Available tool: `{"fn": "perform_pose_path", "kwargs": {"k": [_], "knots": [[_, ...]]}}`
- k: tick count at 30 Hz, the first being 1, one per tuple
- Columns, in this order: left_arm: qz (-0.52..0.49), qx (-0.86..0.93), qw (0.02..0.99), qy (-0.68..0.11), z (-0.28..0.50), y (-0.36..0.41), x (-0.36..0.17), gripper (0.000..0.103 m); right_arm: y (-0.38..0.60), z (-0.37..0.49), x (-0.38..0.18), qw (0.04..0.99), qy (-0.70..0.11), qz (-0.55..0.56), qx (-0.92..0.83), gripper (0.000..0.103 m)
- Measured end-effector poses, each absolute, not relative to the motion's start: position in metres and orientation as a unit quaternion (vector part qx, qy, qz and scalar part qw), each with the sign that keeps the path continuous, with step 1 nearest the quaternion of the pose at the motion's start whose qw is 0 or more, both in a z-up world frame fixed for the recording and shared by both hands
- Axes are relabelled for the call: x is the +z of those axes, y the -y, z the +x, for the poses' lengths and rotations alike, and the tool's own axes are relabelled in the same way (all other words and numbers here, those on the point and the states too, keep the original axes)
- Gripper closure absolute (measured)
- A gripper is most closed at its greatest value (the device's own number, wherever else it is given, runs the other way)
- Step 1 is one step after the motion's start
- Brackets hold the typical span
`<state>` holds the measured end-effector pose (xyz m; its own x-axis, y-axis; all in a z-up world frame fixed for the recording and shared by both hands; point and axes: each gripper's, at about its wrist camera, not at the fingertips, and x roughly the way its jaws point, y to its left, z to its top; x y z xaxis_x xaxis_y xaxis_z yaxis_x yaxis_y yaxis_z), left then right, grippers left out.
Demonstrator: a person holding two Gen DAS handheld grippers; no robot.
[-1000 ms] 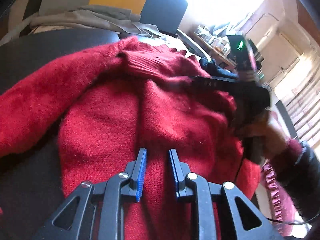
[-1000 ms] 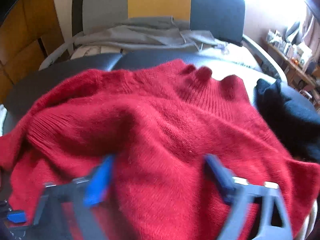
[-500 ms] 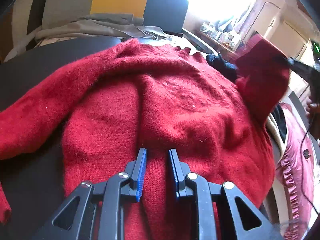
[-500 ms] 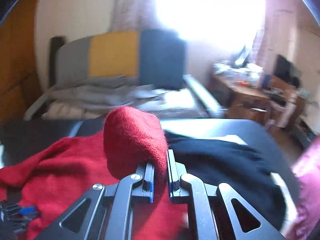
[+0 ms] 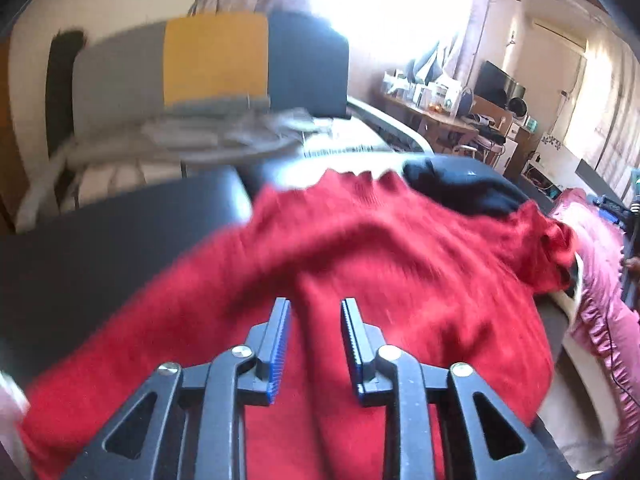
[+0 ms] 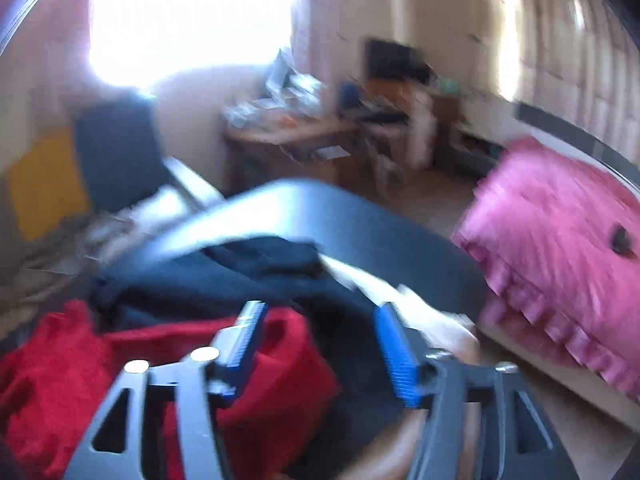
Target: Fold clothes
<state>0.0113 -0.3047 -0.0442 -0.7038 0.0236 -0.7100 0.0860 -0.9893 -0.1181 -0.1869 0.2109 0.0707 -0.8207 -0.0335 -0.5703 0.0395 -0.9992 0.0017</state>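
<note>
While both tools sit released, left tool (image 5: 314, 312) hovers over red sweater (image 5: 400, 280) spread on black bench (image 5: 100, 248); right tool (image 6: 320, 320) grips nothing, sweater's edge below-left, dark garment (image 6: 240, 276) beyond, pink fabric (image 6: 560, 240) farther right.

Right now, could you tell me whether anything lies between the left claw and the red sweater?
Nothing visible does. The left claw is open directly over the red sweater, with only the knit showing between its fingers. The dark garment lies beyond, at the sweater's far edge.
</note>
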Motion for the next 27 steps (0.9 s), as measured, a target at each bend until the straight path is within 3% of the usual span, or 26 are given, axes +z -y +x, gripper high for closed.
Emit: {"fn": "perform_pose_path", "kwargs": {"k": [4, 11, 22, 24, 25, 26, 27], "knots": [[0.397, -0.917, 0.018, -0.026, -0.043, 0.315, -0.030, 0.074, -0.121, -0.194, 0.087, 0.194, -0.026, 0.303, -0.933, 0.014], [0.456, -0.889, -0.008, 0.054, -0.133, 0.323, -0.056, 0.070, 0.062, -0.253, 0.016, 0.359, -0.113, 0.405, -0.833, 0.014], [0.511, -0.856, -0.048, 0.066, -0.194, 0.337, -0.113, 0.069, 0.116, -0.323, -0.083, 0.334, -0.157, 0.497, -0.785, 0.017], [0.523, -0.848, -0.045, 0.080, -0.196, 0.334, -0.125, 0.069, 0.117, -0.312, -0.088, 0.336, -0.178, 0.477, -0.792, 0.022], [0.517, -0.852, -0.047, 0.069, -0.195, 0.336, -0.126, 0.076, 0.116, -0.309, -0.091, 0.340, -0.177, 0.474, -0.793, 0.034], [0.517, -0.853, -0.050, 0.041, -0.194, 0.341, -0.126, 0.092, 0.119, -0.303, -0.092, 0.344, -0.183, 0.469, -0.793, 0.052], [0.520, -0.853, -0.048, 0.007, -0.193, 0.348, -0.126, 0.098, 0.121, -0.298, -0.092, 0.347, -0.189, 0.464, -0.793, 0.063]]}}
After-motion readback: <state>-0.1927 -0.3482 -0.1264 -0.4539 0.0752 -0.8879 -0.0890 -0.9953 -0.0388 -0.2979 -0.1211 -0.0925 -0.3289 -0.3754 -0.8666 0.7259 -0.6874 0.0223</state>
